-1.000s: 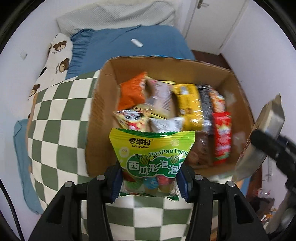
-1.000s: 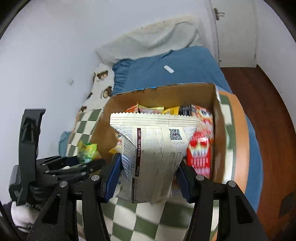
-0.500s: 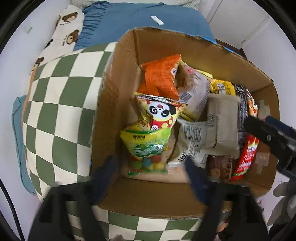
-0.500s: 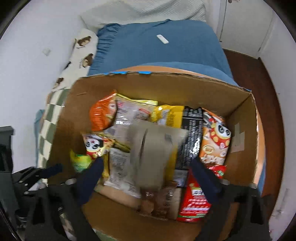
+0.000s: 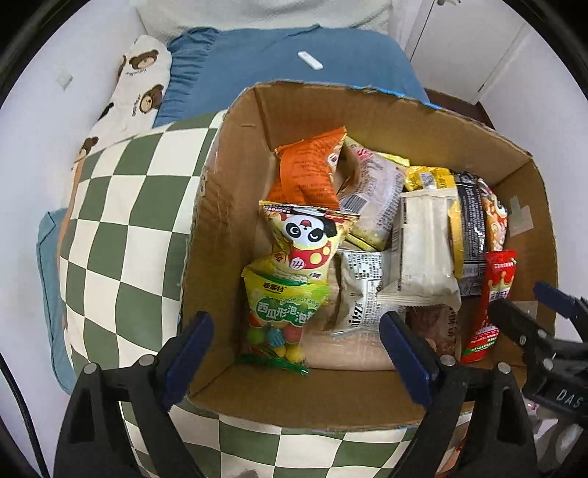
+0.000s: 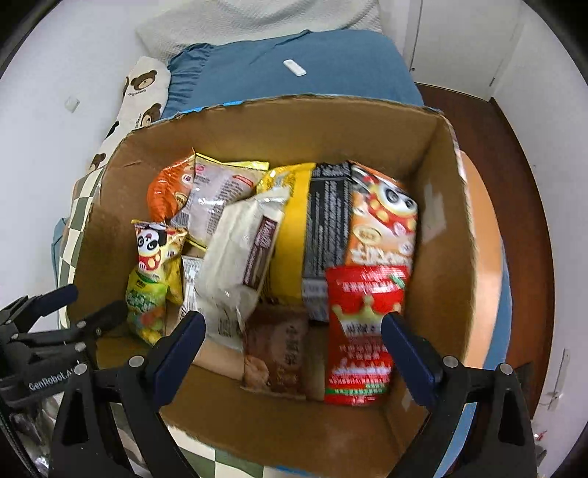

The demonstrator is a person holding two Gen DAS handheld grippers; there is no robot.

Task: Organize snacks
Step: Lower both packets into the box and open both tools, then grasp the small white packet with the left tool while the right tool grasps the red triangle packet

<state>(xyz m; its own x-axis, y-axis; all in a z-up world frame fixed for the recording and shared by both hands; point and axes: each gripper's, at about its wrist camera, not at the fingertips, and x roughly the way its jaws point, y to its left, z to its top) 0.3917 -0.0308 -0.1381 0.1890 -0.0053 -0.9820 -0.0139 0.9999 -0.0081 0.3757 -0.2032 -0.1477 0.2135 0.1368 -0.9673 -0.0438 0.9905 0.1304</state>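
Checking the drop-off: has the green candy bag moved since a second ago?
Yes. The green candy bag left the left gripper, whose jaws have just opened, and now lies inside the box, by its left wall.

Support: a bed with a blue sheet (image 5: 264,77) stretches away from the cameras toward a white wall and a white door.
Nearest layer: a green-and-cream checkered cushion (image 5: 121,206) lies on the bed and bulges up under the box.
Box: an open brown cardboard box (image 5: 228,206) stands on the checkered cushion, its near wall toward the cameras; it is full of snack packets.
Left of cushion: a cream pillow printed with brown teddy bears (image 5: 136,92) lies along the wall side.
Head end: a pale textured pillow (image 6: 257,18) lies across the far end.
On the sheet: a small white oblong object (image 5: 310,60) lies flat, well apart from the box.
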